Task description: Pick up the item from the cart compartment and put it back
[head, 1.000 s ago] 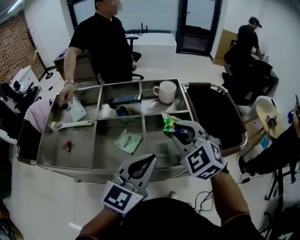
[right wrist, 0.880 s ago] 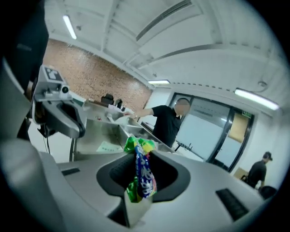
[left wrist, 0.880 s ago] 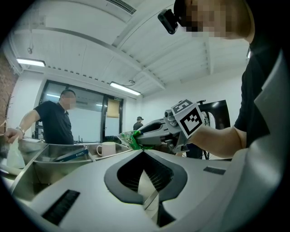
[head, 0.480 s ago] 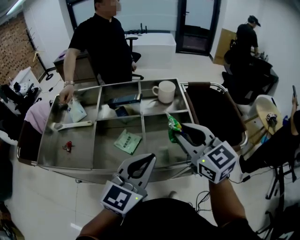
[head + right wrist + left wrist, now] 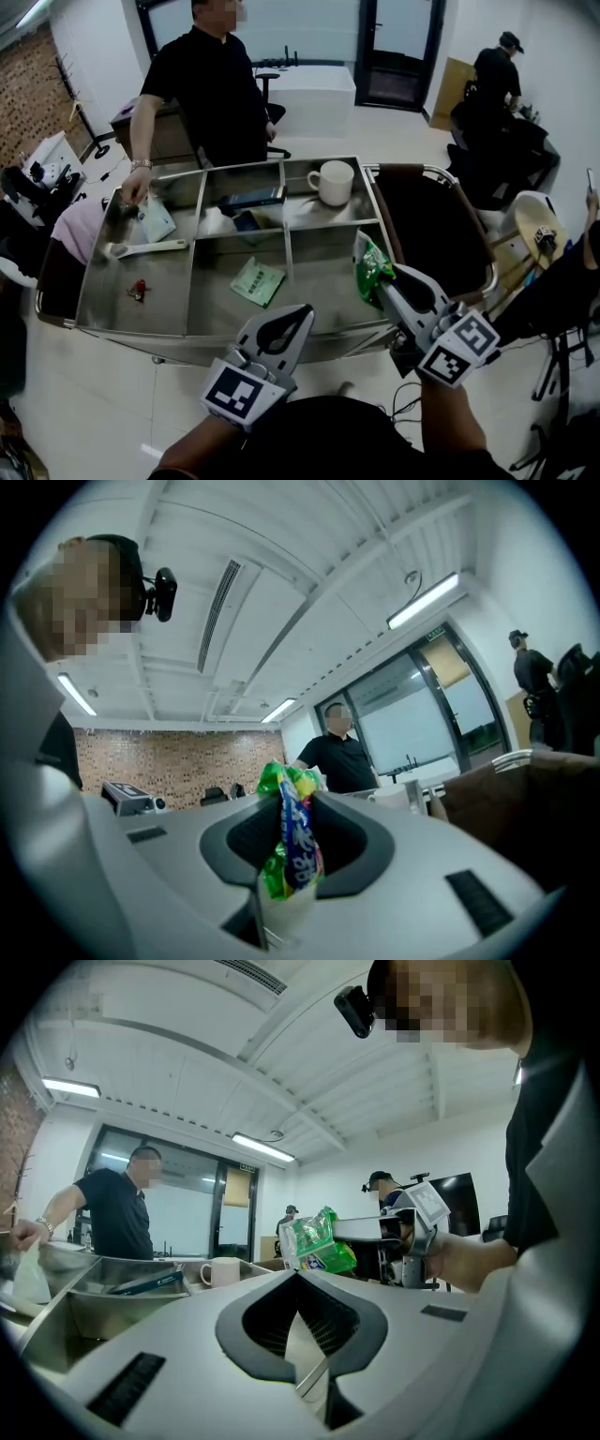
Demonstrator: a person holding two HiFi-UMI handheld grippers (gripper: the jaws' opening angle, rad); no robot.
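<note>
Head view: the right gripper (image 5: pixel 382 279) pinches a green snack packet (image 5: pixel 369 266) by its lower end. It holds the packet upright over the right edge of the near right compartment (image 5: pixel 323 281) of the cart (image 5: pixel 141 337), above the dividers, probably so it can be lowered straight back in. The left gripper (image 5: pixel 298 319) hangs at the cart's near rim, off that path.

Left gripper view: jaws pressed together, nothing between them. This gripper appears idle.

Right gripper view: both jaws clamp the packet's gathered end, leaving the printed body free above them for a clean release
</note>
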